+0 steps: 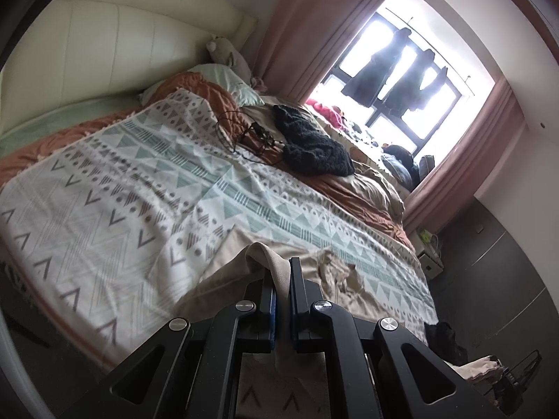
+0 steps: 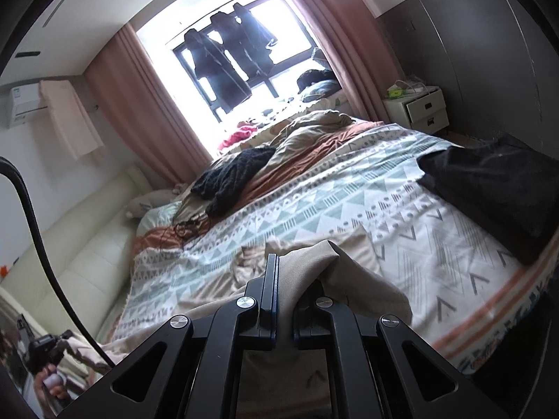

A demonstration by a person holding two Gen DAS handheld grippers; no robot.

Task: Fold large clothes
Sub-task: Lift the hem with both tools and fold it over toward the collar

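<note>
A beige garment (image 1: 335, 279) lies spread across the near part of the patterned bedspread (image 1: 122, 188). My left gripper (image 1: 282, 272) is shut on a raised fold of it, and the cloth bulges up between the black fingers. In the right wrist view the same beige garment (image 2: 353, 272) drapes over my right gripper (image 2: 288, 272), which is shut on another bunched edge. The cloth hangs from both grips above the bedspread (image 2: 349, 202). The other gripper and a hand (image 2: 49, 359) show at the lower left of the right wrist view.
A dark knitted garment (image 1: 314, 146) and a tangle of cables (image 1: 244, 136) lie mid-bed. A black garment (image 2: 489, 188) rests on the bed's right part. A crumpled duvet (image 2: 314, 129), pillows, a cream headboard (image 1: 122, 42), a white nightstand (image 2: 419, 108), pink curtains and a bright window surround the bed.
</note>
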